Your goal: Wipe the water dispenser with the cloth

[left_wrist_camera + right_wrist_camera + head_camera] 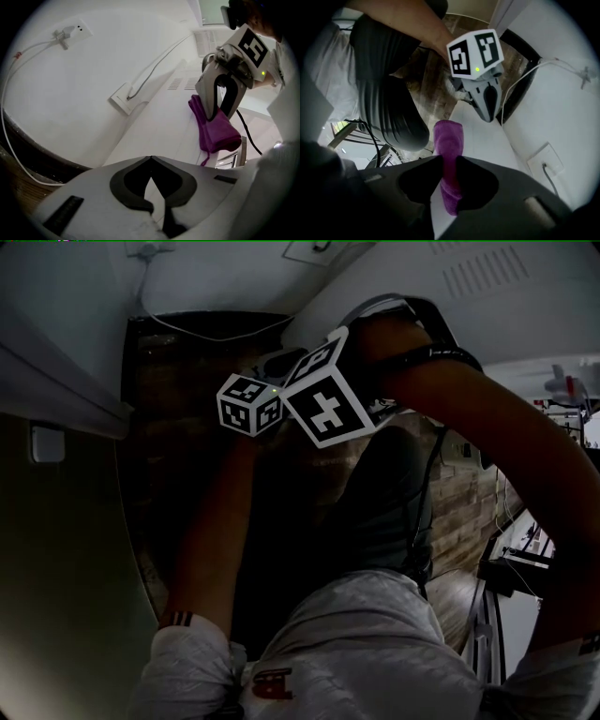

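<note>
Pinching purple cloth (pixel 449 140), right gripper (pixel 449 161); shirt print (pixel 272 682) possibly logo, unreadable.

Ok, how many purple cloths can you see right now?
1. The purple cloth is clamped between the jaws of the right gripper, against the white panel. The left gripper is shut and holds none. The dark head view may hide others.

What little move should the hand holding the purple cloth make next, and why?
Probably slide the right gripper along the white dispenser surface: its jaws are clamped on the purple cloth, which seems to lie against that surface. The left gripper is shut and empty, hovering just ahead, so wipe away from it.
</note>
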A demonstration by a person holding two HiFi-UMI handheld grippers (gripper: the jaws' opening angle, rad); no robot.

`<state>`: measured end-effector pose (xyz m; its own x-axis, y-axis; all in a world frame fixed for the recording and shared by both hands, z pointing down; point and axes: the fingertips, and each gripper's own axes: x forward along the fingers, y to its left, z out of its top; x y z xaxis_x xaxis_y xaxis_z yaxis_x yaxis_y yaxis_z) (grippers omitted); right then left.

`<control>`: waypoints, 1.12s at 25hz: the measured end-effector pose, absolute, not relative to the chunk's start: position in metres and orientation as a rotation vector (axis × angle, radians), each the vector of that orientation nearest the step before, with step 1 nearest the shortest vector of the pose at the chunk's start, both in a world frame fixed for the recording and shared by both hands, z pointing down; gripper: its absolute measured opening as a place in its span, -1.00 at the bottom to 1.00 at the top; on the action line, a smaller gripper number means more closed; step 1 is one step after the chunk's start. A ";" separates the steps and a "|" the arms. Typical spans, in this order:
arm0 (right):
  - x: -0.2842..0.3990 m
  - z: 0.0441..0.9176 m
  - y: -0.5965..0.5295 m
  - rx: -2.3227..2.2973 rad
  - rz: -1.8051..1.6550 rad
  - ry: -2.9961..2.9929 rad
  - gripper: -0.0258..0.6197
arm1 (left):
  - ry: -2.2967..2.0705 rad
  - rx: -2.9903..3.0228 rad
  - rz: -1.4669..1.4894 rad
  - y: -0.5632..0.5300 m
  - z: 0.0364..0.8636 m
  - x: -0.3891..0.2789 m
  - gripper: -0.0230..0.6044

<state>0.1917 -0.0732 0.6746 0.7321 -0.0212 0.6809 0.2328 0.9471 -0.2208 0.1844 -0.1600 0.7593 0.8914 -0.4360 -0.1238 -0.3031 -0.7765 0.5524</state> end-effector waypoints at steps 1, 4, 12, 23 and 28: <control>0.190 0.674 -0.066 -0.319 -0.127 -0.743 -0.63 | -0.539 2.518 -0.332 -0.161 0.762 0.184 -0.93; 0.183 0.676 -0.061 -0.329 -0.117 -0.767 -0.63 | -0.567 2.516 -0.317 -0.165 0.770 0.182 -0.93; 0.171 0.710 -0.161 -0.102 -0.299 -0.807 -0.63 | -0.599 2.487 -0.283 -0.164 0.776 0.177 -0.93; 0.182 0.754 -0.232 0.023 -0.313 -0.828 -0.63 | -0.586 2.518 -0.302 -0.177 0.773 0.169 -0.93; 0.184 0.774 -0.258 0.017 -0.369 -0.799 -0.63 | -0.569 2.497 -0.283 -0.172 0.791 0.167 -0.93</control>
<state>0.1844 -0.2576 0.7743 0.6373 -0.3292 0.6968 0.3165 0.9362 0.1528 0.1671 -0.1724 0.7909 0.8878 -0.4535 -0.0785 -0.3358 -0.7548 0.5635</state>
